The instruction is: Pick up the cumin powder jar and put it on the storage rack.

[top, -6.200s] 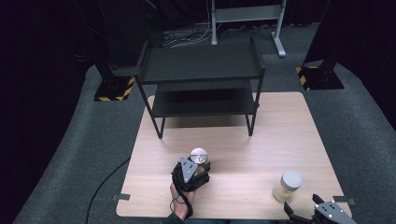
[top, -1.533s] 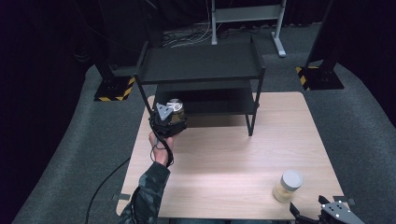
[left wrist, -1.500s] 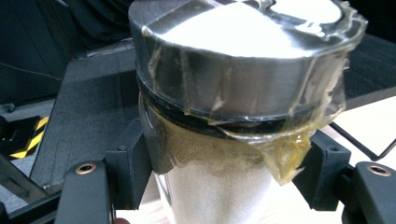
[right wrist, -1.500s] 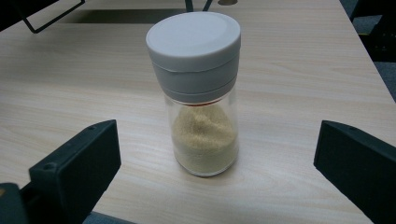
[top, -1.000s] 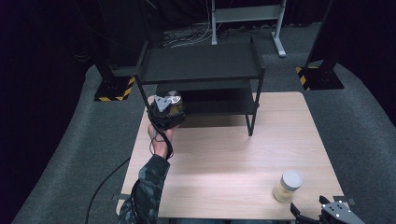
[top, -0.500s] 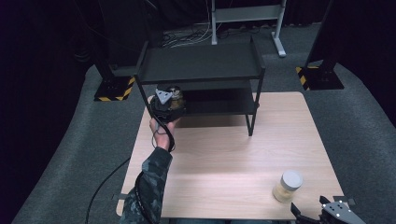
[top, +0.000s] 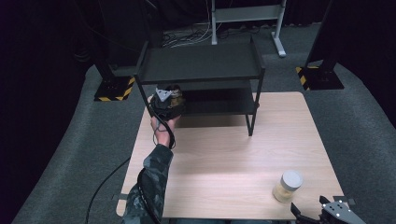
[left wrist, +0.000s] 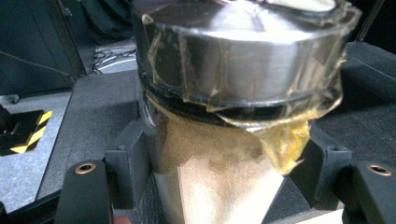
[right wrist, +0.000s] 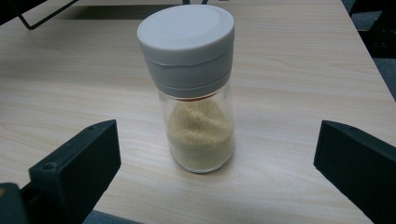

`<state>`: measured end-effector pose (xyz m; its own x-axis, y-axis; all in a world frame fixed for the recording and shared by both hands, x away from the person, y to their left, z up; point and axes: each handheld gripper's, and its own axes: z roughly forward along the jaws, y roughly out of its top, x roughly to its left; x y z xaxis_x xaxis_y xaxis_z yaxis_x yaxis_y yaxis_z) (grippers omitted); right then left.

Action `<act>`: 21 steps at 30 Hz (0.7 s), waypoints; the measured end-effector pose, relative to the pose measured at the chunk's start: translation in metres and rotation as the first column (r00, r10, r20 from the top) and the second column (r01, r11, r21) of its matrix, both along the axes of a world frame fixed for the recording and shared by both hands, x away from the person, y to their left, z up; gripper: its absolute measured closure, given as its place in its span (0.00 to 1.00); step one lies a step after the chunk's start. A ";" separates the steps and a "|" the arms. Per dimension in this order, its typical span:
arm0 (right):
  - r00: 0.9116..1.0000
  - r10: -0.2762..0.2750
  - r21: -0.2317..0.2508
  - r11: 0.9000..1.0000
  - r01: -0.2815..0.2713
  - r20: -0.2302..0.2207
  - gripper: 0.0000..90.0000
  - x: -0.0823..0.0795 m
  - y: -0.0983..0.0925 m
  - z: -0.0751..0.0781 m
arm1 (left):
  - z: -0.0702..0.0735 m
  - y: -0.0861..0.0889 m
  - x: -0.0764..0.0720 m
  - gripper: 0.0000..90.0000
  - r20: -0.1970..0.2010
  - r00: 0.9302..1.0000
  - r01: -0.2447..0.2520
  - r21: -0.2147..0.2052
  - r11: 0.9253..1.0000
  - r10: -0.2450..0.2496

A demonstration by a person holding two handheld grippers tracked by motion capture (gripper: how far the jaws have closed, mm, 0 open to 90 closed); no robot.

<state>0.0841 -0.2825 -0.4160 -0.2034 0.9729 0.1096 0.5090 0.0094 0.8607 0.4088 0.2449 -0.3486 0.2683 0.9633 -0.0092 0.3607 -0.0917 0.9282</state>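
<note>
My left gripper (top: 169, 101) is shut on a glass spice jar with a metal lid (left wrist: 219, 135), its pads pressing both sides; tape peels from the lid. In the high view the held jar (top: 175, 95) is at the left front of the black two-tier shelf (top: 201, 63), by its lower tier. A second jar with a grey cap (right wrist: 194, 88) and yellowish grains stands upright on the wooden table (top: 224, 158), also seen as the grey-capped jar (top: 287, 185) near the front right. My right gripper (right wrist: 215, 172) is open, its jaws wide to either side of that jar without touching it; it sits at the table's front edge (top: 327, 215).
The shelf's black legs (top: 252, 112) stand on the back half of the table. Yellow-and-black striped bases (top: 112, 91) lie on the grey floor to the left and right. A cable (top: 107, 182) trails from the left gripper along the sleeve.
The left gripper has carried its jar from the table's front up to the shelf's left side, edging slightly right and closer to the lower tier lately. The right gripper and grey-capped jar stayed put.
</note>
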 end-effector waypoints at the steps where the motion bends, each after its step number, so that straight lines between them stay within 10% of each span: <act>1: 1.000 0.000 -0.001 1.000 0.000 0.002 0.00 0.000 0.000 0.000 | 0.000 0.000 0.000 0.33 0.000 1.000 0.000 0.000 1.000 0.000; 18: 1.000 0.010 0.000 1.000 -0.010 -0.001 0.00 0.001 0.001 0.001 | 0.010 0.004 0.006 0.32 -0.046 0.999 0.017 0.018 1.000 -0.016; 21: 1.000 0.011 0.000 1.000 -0.011 -0.001 0.00 0.001 0.000 0.000 | 0.015 0.007 0.009 0.19 -0.095 0.995 0.021 0.006 1.000 -0.020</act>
<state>0.0848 -0.2820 -0.4155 -0.2144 0.9705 0.1102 0.5098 0.0150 0.8601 0.4180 0.2514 -0.3333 0.2863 0.9577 -0.0289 0.4456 -0.1063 0.8889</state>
